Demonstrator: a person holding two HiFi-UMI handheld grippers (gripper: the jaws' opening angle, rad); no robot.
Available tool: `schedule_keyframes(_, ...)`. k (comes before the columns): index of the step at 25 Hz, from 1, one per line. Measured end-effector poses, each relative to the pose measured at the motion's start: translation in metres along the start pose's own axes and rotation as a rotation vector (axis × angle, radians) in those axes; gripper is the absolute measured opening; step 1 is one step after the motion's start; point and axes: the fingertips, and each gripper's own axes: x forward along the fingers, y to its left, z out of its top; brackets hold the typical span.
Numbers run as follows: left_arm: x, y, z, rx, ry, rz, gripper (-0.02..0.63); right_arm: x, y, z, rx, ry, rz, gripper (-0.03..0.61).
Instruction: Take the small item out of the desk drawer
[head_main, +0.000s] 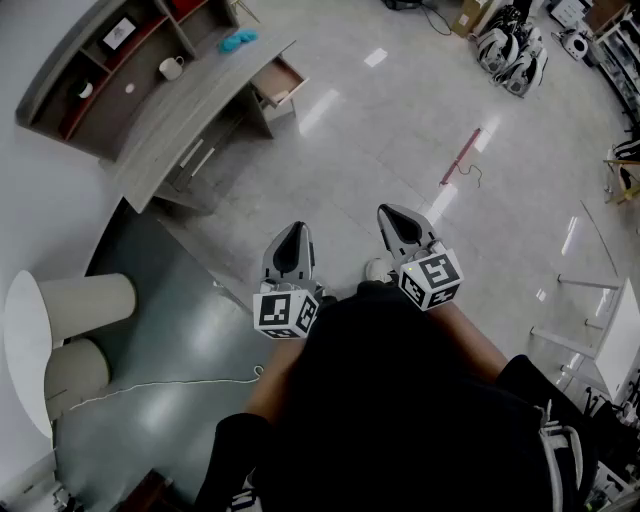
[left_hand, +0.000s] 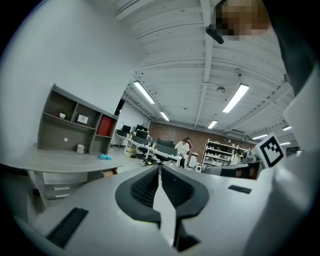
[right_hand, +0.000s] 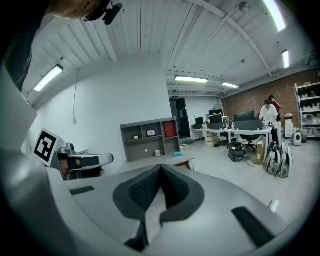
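The left gripper (head_main: 298, 230) and right gripper (head_main: 390, 212), mid-frame, both have jaws pressed together on nothing. The desk (head_main: 190, 120) stands well apart at upper left, its drawer (head_main: 283, 84) pulled open. The small item cannot be made out there; a mug (head_main: 172, 67) and a blue object (head_main: 238, 40) rest on top.

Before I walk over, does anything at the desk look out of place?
One drawer at the desk's end stands pulled out; its contents can't be seen from here. Nothing looks spilled or damaged.
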Motion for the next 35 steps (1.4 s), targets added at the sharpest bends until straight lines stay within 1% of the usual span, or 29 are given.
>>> schedule_keyframes(4,0.019,-0.016,-0.002,0.004,-0.007,0.000,0.021,-0.004,-0.022,0.004,-0.007,-0.016,0.008,-0.002)
schedule_keyframes(9,0.038,-0.036,-0.007,0.007,-0.014,-0.001,0.021,-0.010,-0.050,0.007,0.029,-0.043,0.022,0.000)
schedule_keyframes(14,0.052,-0.048,-0.009,0.015,-0.017,0.001,0.021,-0.012,-0.070,0.011,0.009,-0.051,0.033,0.000)
schedule_keyframes(21,0.057,-0.058,-0.015,0.024,-0.010,0.013,0.022,-0.018,-0.092,-0.003,0.017,-0.021,0.036,0.007)
schedule_keyframes(22,0.058,-0.058,-0.017,0.027,-0.004,0.015,0.023,-0.018,-0.096,-0.004,0.021,-0.016,0.035,0.031)
schedule_keyframes(23,0.059,-0.057,-0.019,0.027,0.004,0.021,0.023,-0.019,-0.100,-0.005,0.024,-0.013,0.032,0.085)
schedule_keyframes(24,0.060,-0.056,-0.021,0.022,0.014,0.030,0.028,-0.020,-0.103,-0.004,0.027,-0.013,0.027,0.119)
schedule_keyframes(25,0.061,-0.054,-0.024,0.013,0.024,0.041,0.066,-0.022,-0.107,-0.004,0.029,-0.013,0.020,0.158)
schedule_keyframes(26,0.062,-0.053,-0.028,0.003,0.034,0.052,0.146,-0.024,-0.111,-0.004,0.030,-0.013,0.013,0.197)
schedule_keyframes(27,0.063,-0.051,-0.032,-0.003,0.042,0.063,0.188,-0.026,-0.115,-0.005,0.031,-0.012,0.005,0.229)
schedule_keyframes(28,0.062,-0.050,-0.035,-0.004,0.048,0.075,0.217,-0.027,-0.119,-0.007,0.032,-0.010,-0.002,0.260)
schedule_keyframes(29,0.062,-0.049,-0.038,-0.003,0.053,0.085,0.233,-0.028,-0.122,-0.009,0.036,-0.008,-0.008,0.280)
schedule_keyframes(31,0.061,-0.051,-0.045,-0.006,0.064,0.092,0.244,-0.030,-0.128,-0.015,0.050,0.003,-0.008,0.317)
schedule_keyframes(35,0.066,-0.063,-0.062,-0.020,0.103,0.072,0.259,-0.032,-0.136,-0.026,0.061,0.032,0.017,0.323)
